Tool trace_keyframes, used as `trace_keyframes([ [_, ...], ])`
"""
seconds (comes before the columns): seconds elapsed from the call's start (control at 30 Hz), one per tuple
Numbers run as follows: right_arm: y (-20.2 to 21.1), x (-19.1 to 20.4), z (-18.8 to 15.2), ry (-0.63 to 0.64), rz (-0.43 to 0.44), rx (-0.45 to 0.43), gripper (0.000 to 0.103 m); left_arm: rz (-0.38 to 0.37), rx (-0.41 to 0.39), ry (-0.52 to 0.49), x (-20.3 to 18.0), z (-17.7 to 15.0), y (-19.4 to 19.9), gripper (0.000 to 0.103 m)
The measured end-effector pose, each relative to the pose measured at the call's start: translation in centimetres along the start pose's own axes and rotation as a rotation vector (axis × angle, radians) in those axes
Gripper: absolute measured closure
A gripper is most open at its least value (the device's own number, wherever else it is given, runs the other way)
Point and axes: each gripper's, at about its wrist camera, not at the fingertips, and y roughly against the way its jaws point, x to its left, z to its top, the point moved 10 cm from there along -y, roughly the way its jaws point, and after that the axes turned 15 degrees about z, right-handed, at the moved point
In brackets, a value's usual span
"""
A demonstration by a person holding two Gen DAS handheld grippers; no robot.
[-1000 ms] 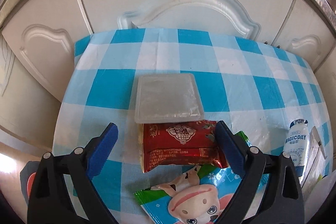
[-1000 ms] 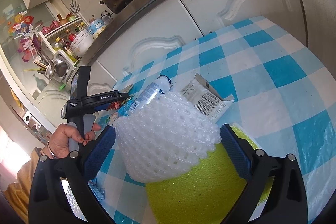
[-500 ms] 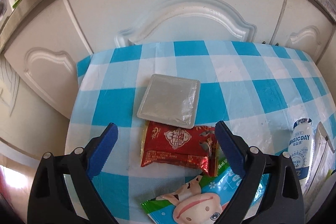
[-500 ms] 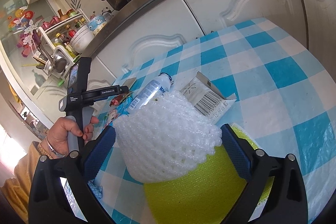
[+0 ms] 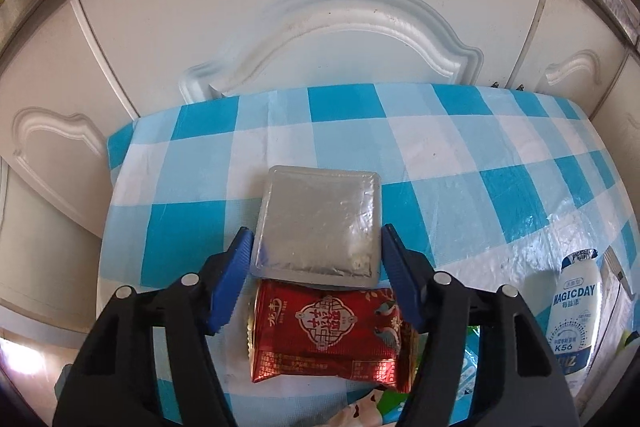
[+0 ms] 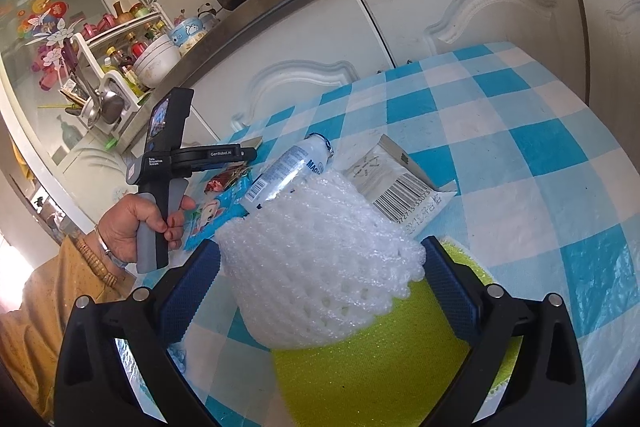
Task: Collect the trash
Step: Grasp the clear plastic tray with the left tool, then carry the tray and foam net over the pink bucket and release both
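In the left wrist view a flat silver foil pouch [image 5: 318,225] lies on the blue checked tablecloth [image 5: 460,155]. A red snack wrapper [image 5: 326,337] lies just in front of it. My left gripper [image 5: 316,275] is open; its blue fingertips stand on either side of the pouch's near edge. In the right wrist view a white foam fruit net [image 6: 320,259] rests on a yellow-green sponge cloth [image 6: 380,359]. My right gripper [image 6: 320,279] is open around the net, its pads close to both sides.
A white MAGICDAY bottle [image 5: 572,307] lies at the right, also in the right wrist view [image 6: 286,167]. A white barcode packet [image 6: 400,183] and a blue cartoon wrapper [image 6: 212,211] lie nearby. White cabinet doors [image 5: 320,7] stand close behind the table.
My left gripper has moved forward from over the red wrapper to the silver pouch, and its fingers have narrowed around it. The right gripper has barely moved.
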Motion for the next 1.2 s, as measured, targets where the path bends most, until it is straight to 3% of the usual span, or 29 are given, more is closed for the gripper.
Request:
trace_keyframes([
  [0.17,-0.2,0.0,-0.1,0.004,0.005,0.013,0.011,-0.013,-0.015,0.004,-0.1,-0.5,0.9,0.039],
  [0.2,-0.3,0.1,-0.1,0.006,0.010,0.018,0.025,-0.012,-0.021,0.008,0.0,-0.6,1.1,0.039],
  [0.23,-0.5,0.0,-0.2,-0.001,0.010,0.025,0.031,-0.012,-0.028,0.014,0.2,-0.6,1.4,0.039],
  [0.63,-0.4,0.5,-0.4,-0.002,0.045,0.022,0.059,-0.005,-0.118,0.114,4.8,-2.4,8.1,0.039],
  [0.97,1.8,1.8,0.6,-0.026,0.169,-0.088,0.062,0.018,-0.118,0.186,10.3,-11.5,13.1,0.039],
  [1.2,3.0,2.0,1.0,-0.094,0.230,-0.146,0.062,0.045,-0.113,0.313,16.5,-19.6,16.8,0.039],
])
